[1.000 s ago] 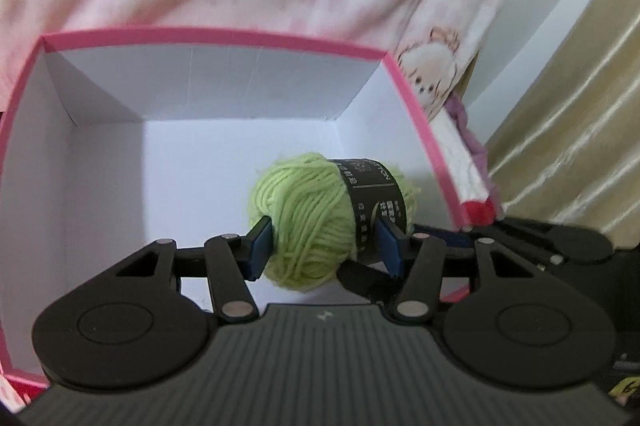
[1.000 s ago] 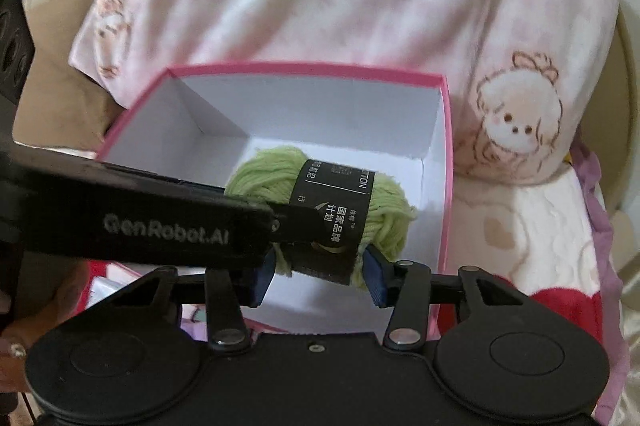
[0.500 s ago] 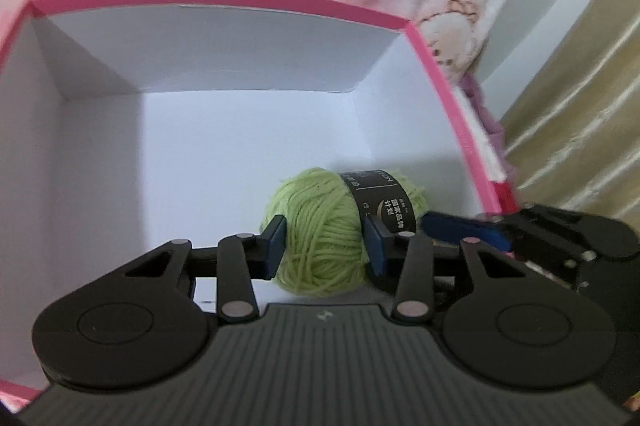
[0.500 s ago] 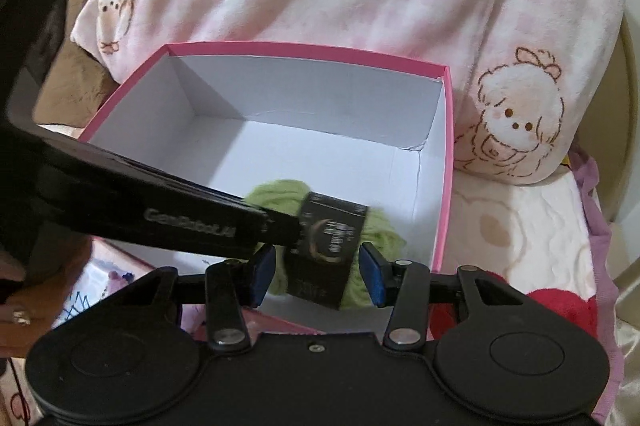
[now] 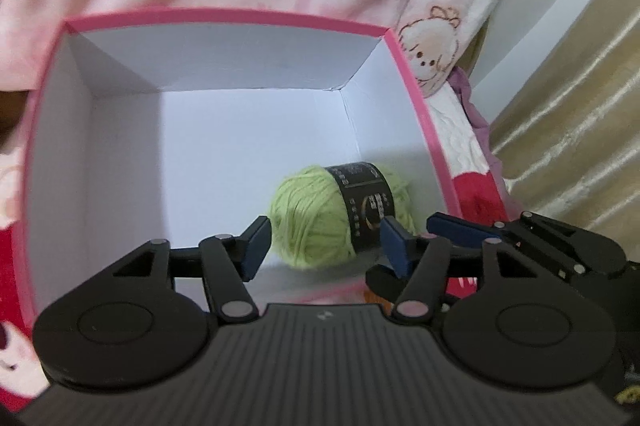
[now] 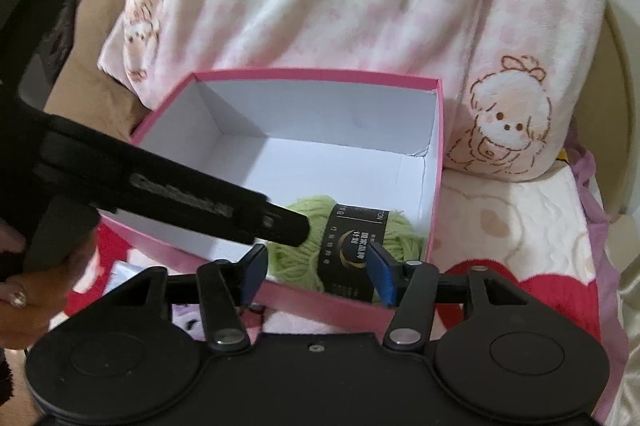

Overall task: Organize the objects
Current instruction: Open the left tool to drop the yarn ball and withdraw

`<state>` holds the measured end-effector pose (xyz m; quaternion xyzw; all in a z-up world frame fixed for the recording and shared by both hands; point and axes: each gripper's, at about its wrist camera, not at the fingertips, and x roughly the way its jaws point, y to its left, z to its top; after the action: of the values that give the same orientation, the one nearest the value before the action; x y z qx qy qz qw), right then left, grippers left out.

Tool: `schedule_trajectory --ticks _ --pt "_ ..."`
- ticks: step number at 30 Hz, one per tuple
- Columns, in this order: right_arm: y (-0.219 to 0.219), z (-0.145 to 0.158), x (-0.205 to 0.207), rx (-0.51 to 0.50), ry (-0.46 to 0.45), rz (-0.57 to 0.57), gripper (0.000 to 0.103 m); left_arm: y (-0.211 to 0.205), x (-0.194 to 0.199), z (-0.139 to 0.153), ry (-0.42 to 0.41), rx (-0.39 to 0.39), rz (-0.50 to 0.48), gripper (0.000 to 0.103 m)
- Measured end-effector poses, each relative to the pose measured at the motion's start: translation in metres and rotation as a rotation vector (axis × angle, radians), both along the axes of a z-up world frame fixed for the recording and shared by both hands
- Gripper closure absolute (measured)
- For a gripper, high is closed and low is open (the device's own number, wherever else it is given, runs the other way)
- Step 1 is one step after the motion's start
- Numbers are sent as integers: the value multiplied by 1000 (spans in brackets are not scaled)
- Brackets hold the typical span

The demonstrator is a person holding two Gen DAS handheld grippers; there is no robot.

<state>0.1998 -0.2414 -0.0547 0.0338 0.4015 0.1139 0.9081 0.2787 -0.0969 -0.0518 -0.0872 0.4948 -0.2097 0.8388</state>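
Both the left gripper (image 5: pixel 325 244) and right gripper (image 6: pixel 317 272) are just opening, gripping nothing; the yarn ball (image 5: pixel 340 216) is lying against the pink box's (image 5: pixel 224 15) right wall, floor leftward lying open.

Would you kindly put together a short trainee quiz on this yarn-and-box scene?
1. True or false: the ball of light green yarn with a black paper band lies inside the pink-rimmed white cardboard box.
2. Which corner of the box floor is the yarn nearest in the left wrist view: A near right, B far left, C far right?
3. Fill in: the pads of the left hand-held gripper and the right hand-held gripper stand ____ of the yarn.

Key: 1 true; 2 A; 3 clear. Both sets of jaws have just been opening, and neither presses on the yarn.
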Motion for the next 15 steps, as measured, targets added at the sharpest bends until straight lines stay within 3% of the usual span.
schedule_trajectory --ticks 8,15 --pt "14 41 -42 1 -20 39 37 20 -61 57 -52 86 -36 33" --pt "30 69 -89 -18 -17 108 31 44 -122 87 -30 176 -43 28"
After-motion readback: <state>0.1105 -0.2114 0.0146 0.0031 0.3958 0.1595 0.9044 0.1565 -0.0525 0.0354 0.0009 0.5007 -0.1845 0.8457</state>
